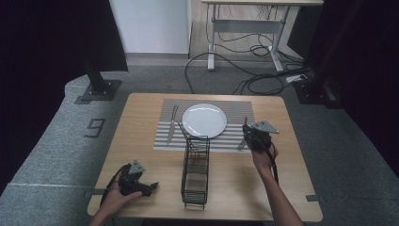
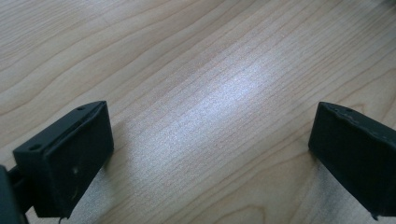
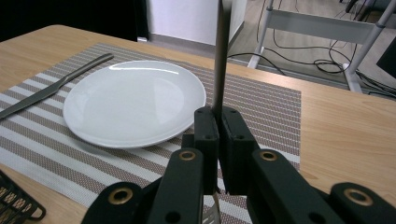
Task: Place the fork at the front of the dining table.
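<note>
**Steel fork clamped at the right of the plate, ready to be laid down**

Wood-grain table [image 1: 141, 108], seen from the high view, carries a striped woven placemat [image 1: 235, 110] with a round white plate [image 1: 204, 120] on it. A knife [image 1: 172, 123] lies on the mat, across the plate from the right gripper [image 1: 245, 133]. That gripper stands over the mat's right edge, with a fork [image 1: 242, 142] slanting down beneath it. A black wire cutlery basket [image 1: 195, 172] stands between the two grippers. The left gripper [image 1: 149, 187] rests low on the table, well apart from the mat.

Pale, matte wood with fine grain lies under the left gripper [image 2: 210, 154] in its own view; its blocky black jaws stand wide apart with nothing between them.

Smooth grey metal rises from the right gripper [image 3: 218, 126] in its view: the jaws are pressed together on the fork's [image 3: 221, 56] flat handle, its tines just showing below. The glossy plate [image 3: 134, 100] sits just ahead and to the left, the knife [image 3: 56, 86] beyond it, the ribbed mat [image 3: 275, 105] underneath.

This looks like a place setting, with the fork being placed. The next move seems to call for lowering it flat onto the mat just beside the plate, then releasing.
</note>
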Demonstrator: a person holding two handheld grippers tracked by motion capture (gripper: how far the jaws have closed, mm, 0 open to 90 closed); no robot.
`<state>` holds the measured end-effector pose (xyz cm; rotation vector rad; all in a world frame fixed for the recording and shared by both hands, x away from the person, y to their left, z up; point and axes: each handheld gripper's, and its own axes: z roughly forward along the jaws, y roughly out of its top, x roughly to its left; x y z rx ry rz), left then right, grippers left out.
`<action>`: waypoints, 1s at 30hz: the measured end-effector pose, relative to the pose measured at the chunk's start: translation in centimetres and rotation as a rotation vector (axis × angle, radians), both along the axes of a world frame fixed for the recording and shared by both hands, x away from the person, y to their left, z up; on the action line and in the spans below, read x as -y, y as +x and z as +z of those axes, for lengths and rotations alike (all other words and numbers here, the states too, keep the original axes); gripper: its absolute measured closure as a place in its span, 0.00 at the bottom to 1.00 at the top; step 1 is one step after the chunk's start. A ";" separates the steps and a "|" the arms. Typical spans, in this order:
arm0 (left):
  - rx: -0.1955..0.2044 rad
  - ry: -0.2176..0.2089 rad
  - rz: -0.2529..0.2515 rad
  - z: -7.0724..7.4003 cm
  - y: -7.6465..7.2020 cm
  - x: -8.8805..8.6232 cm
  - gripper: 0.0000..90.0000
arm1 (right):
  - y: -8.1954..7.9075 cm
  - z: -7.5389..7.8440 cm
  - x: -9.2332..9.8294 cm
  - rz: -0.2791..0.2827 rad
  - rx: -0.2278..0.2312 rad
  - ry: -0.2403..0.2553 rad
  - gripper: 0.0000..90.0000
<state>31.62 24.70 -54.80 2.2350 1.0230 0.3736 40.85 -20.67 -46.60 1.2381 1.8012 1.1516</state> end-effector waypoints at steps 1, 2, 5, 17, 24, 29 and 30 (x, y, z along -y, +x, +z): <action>0.000 0.000 0.000 0.0 0.0 0.0 0.00 | 0.2 -0.1 0.0 0.002 0.003 -0.002 0.95; 0.001 0.000 0.000 0.0 0.0 0.0 0.00 | 0.3 -0.1 0.0 0.002 0.002 -0.002 0.95; 0.001 0.000 0.000 0.0 0.0 0.0 0.00 | 0.7 -0.3 -0.1 0.000 -0.002 0.000 0.95; 0.001 0.000 0.000 0.0 0.0 0.0 0.00 | 1.6 -1.0 -0.7 -0.022 -0.015 -0.035 0.95; 0.001 0.000 0.000 0.0 0.0 0.0 0.00 | 2.1 -1.6 -0.7 -0.038 -0.033 -0.045 0.94; 0.001 0.000 0.000 0.0 0.0 0.0 0.00 | 2.3 -1.9 -0.8 -0.036 -0.041 -0.056 0.94; 0.000 0.001 0.000 0.0 0.0 0.0 0.00 | 2.4 -2.1 -0.9 -0.036 -0.050 -0.057 0.94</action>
